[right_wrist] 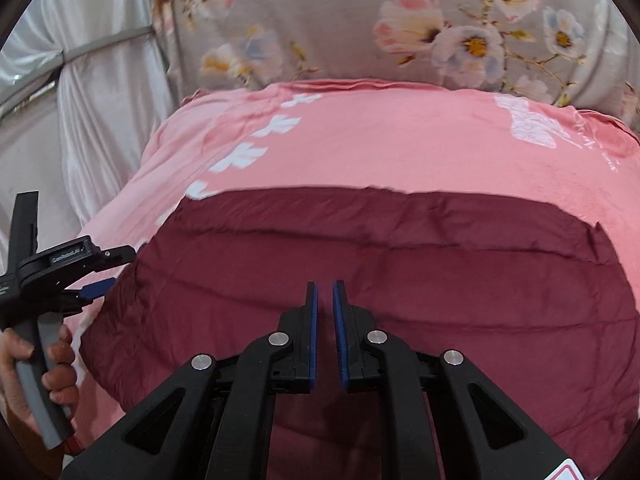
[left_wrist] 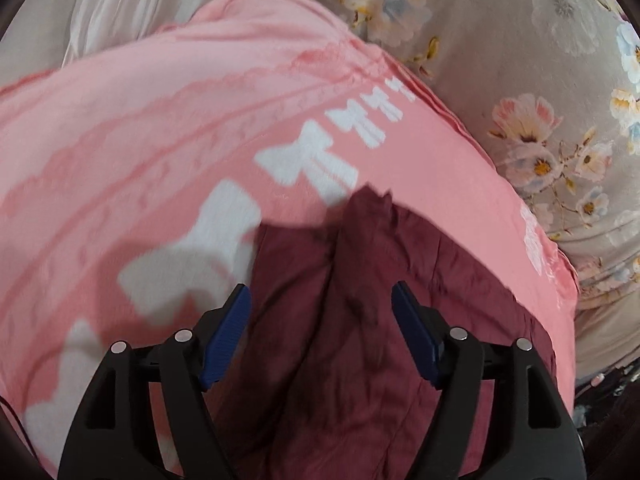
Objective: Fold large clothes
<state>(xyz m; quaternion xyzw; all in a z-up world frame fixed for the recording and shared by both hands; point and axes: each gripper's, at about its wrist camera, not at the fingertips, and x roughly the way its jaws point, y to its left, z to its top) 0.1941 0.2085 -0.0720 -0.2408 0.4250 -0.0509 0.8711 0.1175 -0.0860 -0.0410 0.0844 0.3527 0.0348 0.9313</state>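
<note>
Both claws hang free above the maroon garment [right_wrist: 360, 280]: left claw [left_wrist: 320, 336] spread, right claw [right_wrist: 325, 336] barely parted.

The left gripper [left_wrist: 321, 334] stood open over a maroon garment [left_wrist: 360, 320], with a pink blanket [left_wrist: 160, 140] beyond it.

A dark maroon, lightly crumpled cloth garment [right_wrist: 400, 280] lies spread flat on a pink fabric sheet printed with white bows [right_wrist: 380, 148]. In the right wrist view it fills the lower centre of the frame, its far edge running nearly straight across the middle, with horizontal creases over its surface. In the left wrist view the maroon garment [left_wrist: 360, 320] takes up the lower centre, with a raised fold running down its middle from a peaked upper corner.
</note>
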